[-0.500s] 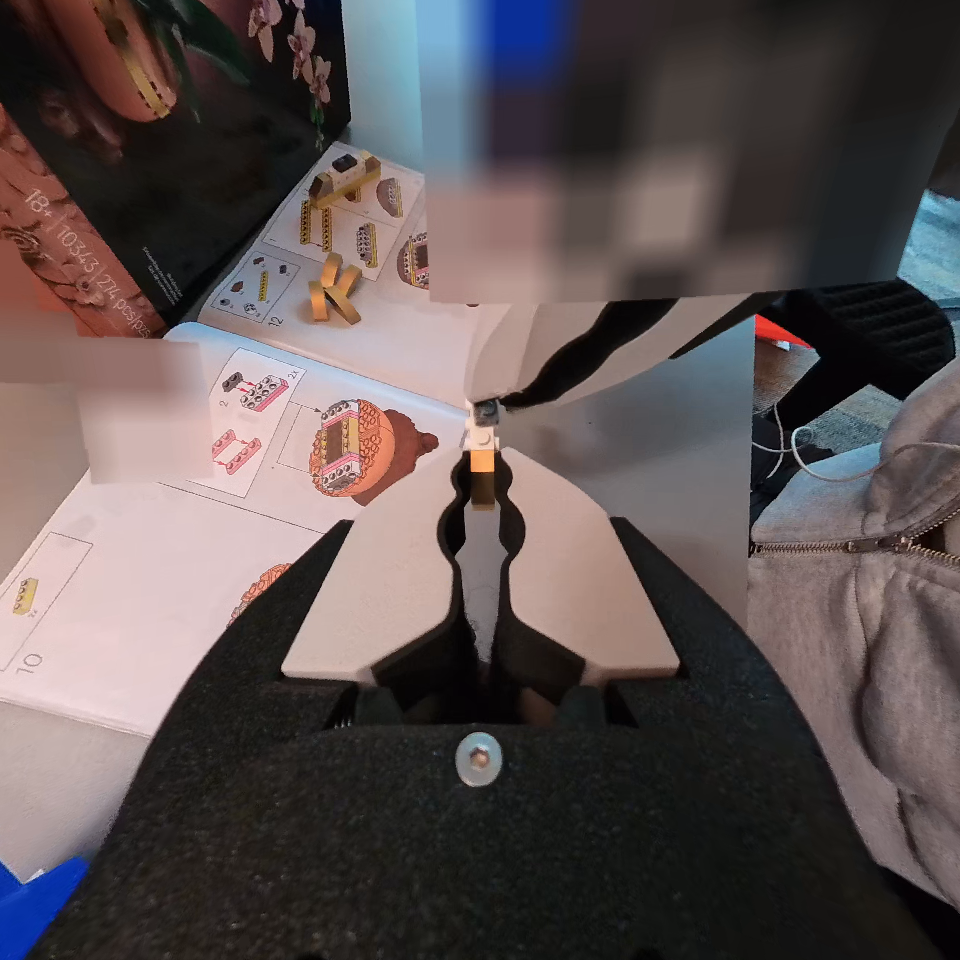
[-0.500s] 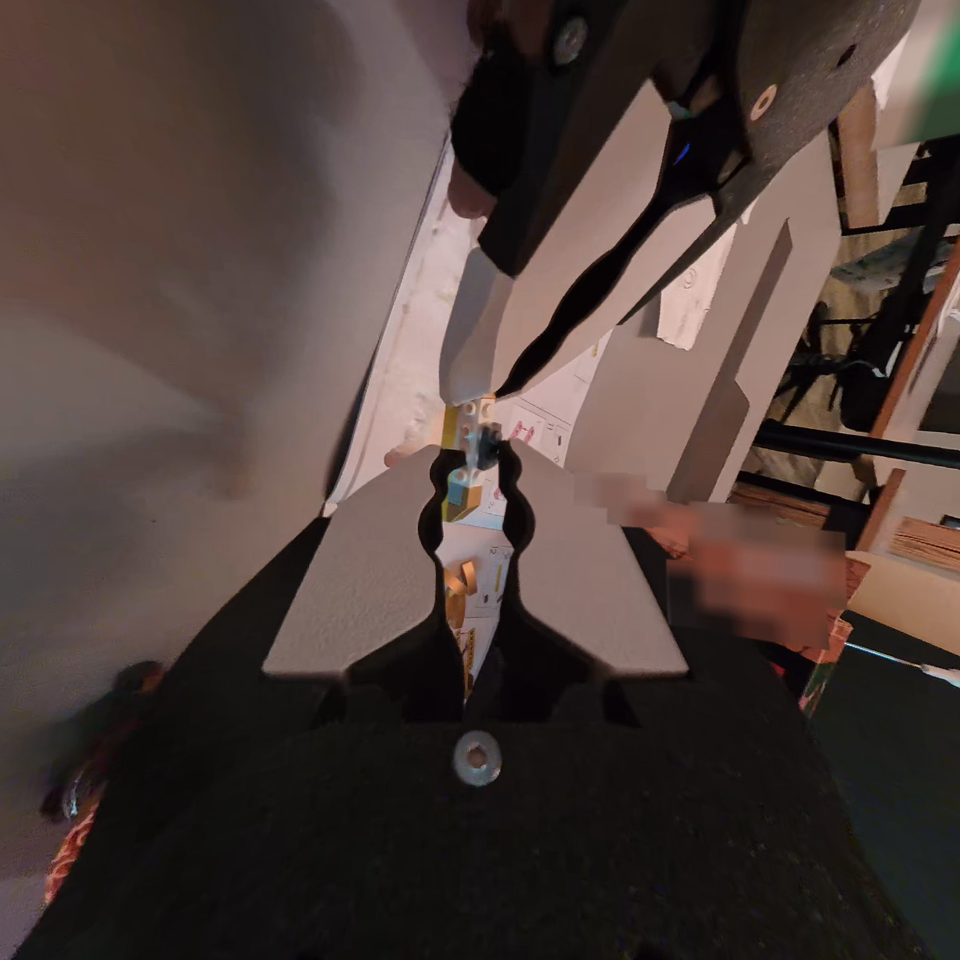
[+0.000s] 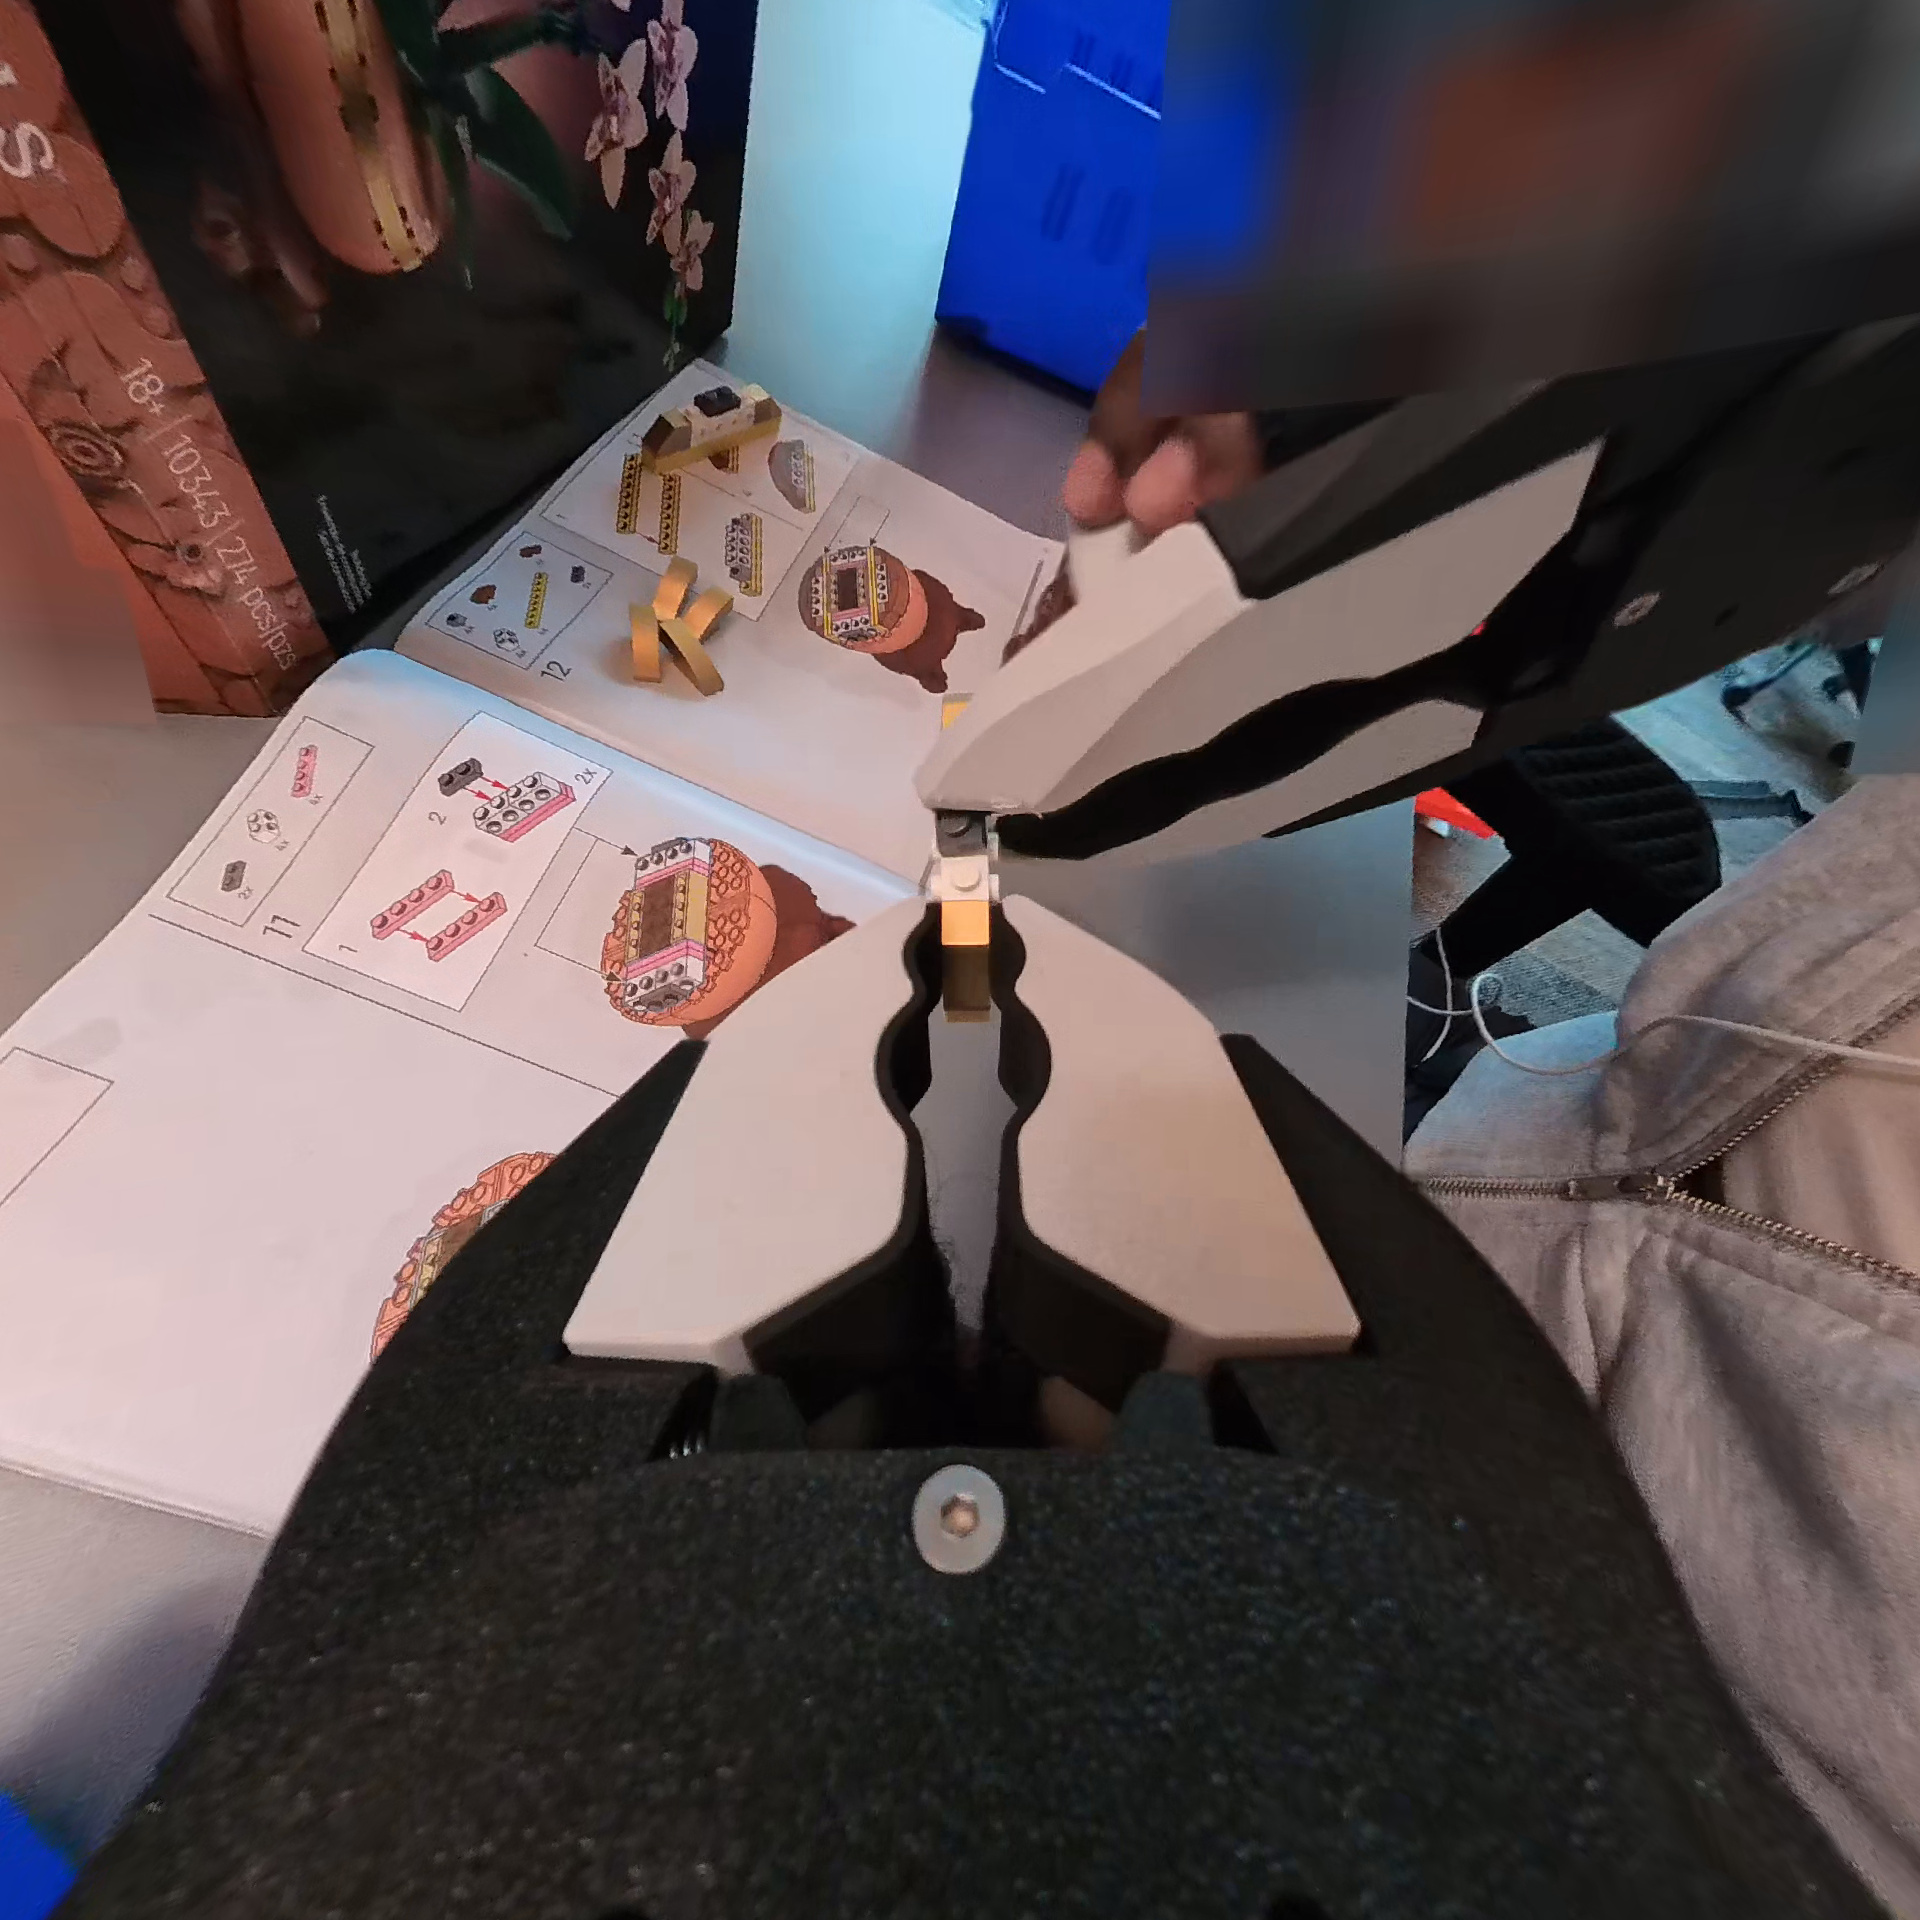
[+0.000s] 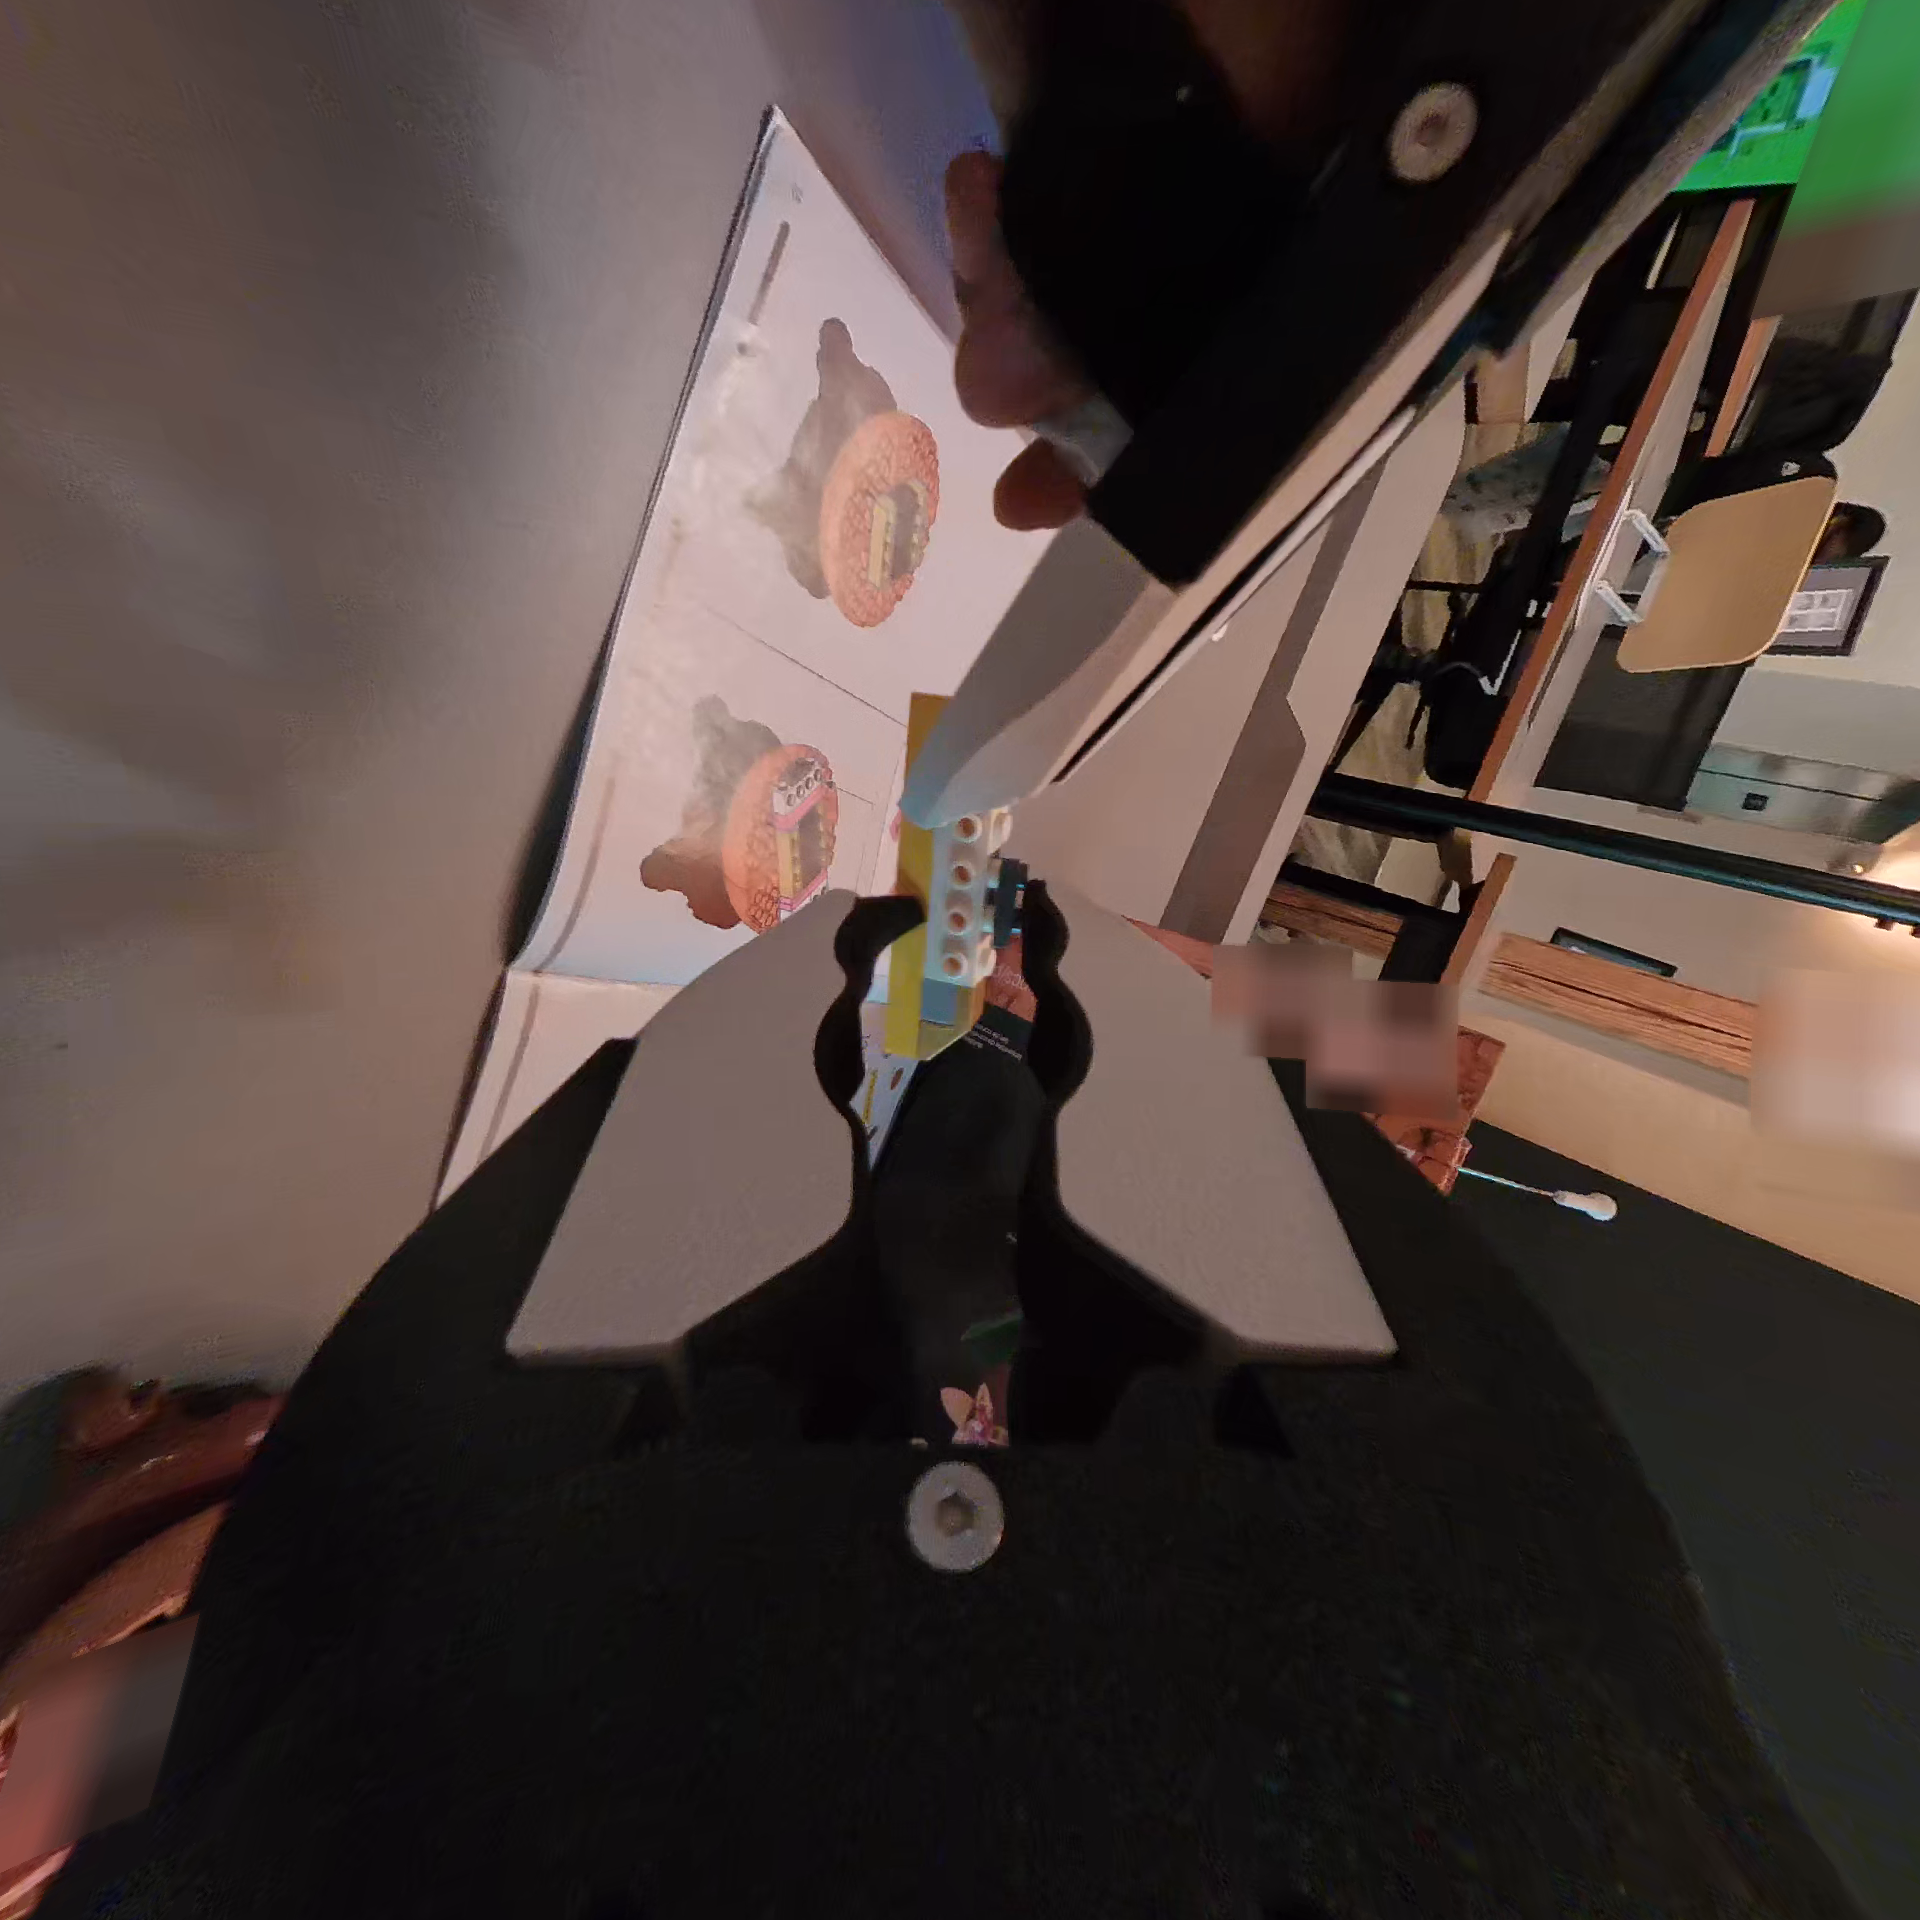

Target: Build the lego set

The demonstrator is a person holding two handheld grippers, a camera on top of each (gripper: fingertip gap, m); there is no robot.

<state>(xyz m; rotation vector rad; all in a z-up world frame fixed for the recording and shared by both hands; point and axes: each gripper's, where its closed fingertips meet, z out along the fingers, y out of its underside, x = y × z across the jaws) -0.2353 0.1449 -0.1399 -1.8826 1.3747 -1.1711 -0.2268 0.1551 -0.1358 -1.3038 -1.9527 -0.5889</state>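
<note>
Grey table [image 3: 1195,935] bears a booklet [image 3: 260,1091]; both grippers' fingers clamp one brick assembly [image 3: 964,925].

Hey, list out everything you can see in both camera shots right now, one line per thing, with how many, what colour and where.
brick stack: one, white, tan and dark grey, held in the air between both claws
instruction booklet: one, white, open flat on the table
loose curved pieces: a few, gold, lying on the booklet's far page
small build: one, gold, white and black, at the booklet's far edge
set box: one, dark with flower picture, standing behind the booklet
bin: one, blue, far side of the table
table: one, grey, under everything
hoodie: one, grey, at right
left claw: one, grey and black, shut on the stack
right claw: one, grey and black, shut on the stack
</note>
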